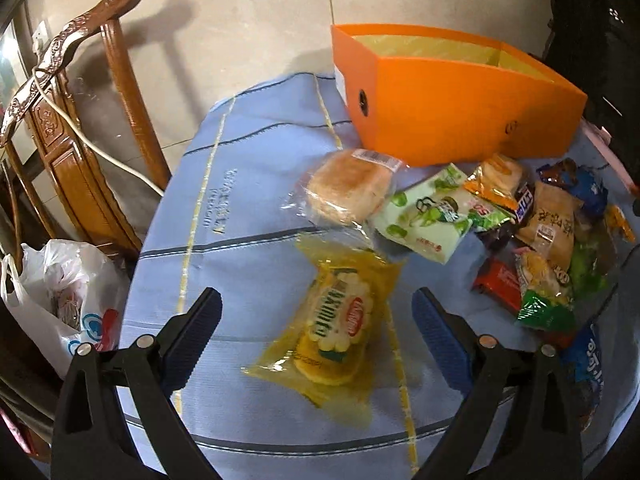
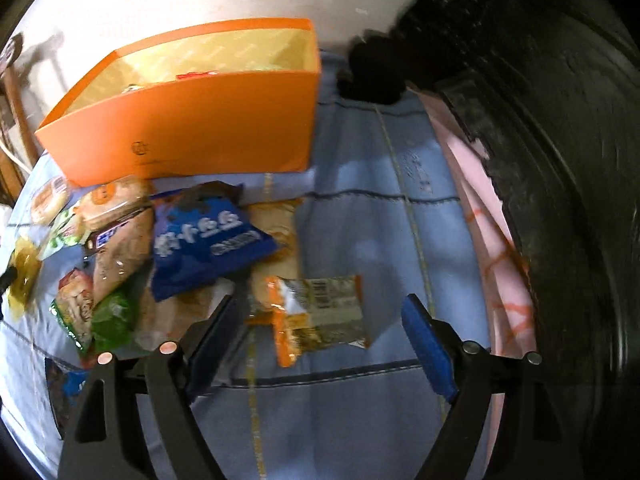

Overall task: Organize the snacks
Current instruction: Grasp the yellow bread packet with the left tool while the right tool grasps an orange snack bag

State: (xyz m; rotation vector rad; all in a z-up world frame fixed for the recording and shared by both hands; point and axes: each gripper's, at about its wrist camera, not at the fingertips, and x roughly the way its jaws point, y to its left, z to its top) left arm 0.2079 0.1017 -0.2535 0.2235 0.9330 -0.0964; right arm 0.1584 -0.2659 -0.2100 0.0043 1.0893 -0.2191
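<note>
- The orange box (image 1: 460,120) stands open-topped on the blue cloth (image 1: 248,216) and serves as the landmark. Seen from the right wrist, a red strip and a bit of wrapper peek over its near wall, so it seems to hold at least a snack or two; how many cannot be told.
- Most of the job looks undone: the snacks lie loose on the cloth in front of the box, none of them stacked or sorted.
- Just in front of the box's near wall lie a bun (image 1: 348,192) in clear wrap and, beside it, a green-and-white pack (image 1: 432,212). Further along the same wall is a heaped pile (image 1: 552,240) of mixed wrappers, overlapping one another.
- Well in front of the box, apart from the pile, lies a yellow pack (image 1: 336,332).
- The left gripper (image 1: 316,332) hovers over that yellow pack with its jaws spread wide on either side of it; the pads press on nothing.
- In the right wrist view a blue bag (image 2: 208,240) lies atop the pile in front of the box, and an orange-edged pack (image 2: 316,312) lies nearer the camera, off the pile's edge.
- The right gripper (image 2: 320,328) is released as well, jaws wide, framing the orange-edged pack without touching it.
- My reading: both hands are lined up for a first pick, one pack each; then nearly every snack remains to be moved to the box.
</note>
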